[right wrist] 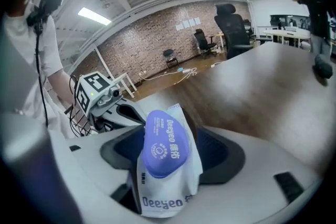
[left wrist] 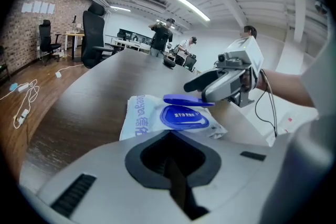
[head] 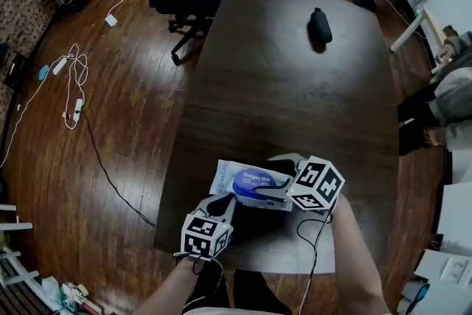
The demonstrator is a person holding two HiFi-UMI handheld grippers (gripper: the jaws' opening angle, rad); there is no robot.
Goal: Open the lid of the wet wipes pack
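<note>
Dark table (head: 295, 85), wet wipes pack (head: 223, 175), lid (head: 253, 181) ajar between right gripper (head: 271, 177) fingers (left wrist: 199, 83).

On my feed both arms reach forward, low and close together. The bare left forearm (head: 164, 296) angles in towards the right. The grey two-jaw left gripper (head: 224, 201) points ahead, its black-and-white marker cube (head: 206, 233) facing up, and its jaws meet at the tips. The bare right forearm (head: 355, 262) runs straight ahead. The grey two-jaw right gripper (head: 259, 188) turns in to the left, its own marker cube (head: 316, 184) tilted, and its jaws clamp the raised blue plastic lid (left wrist: 187, 99).
</note>
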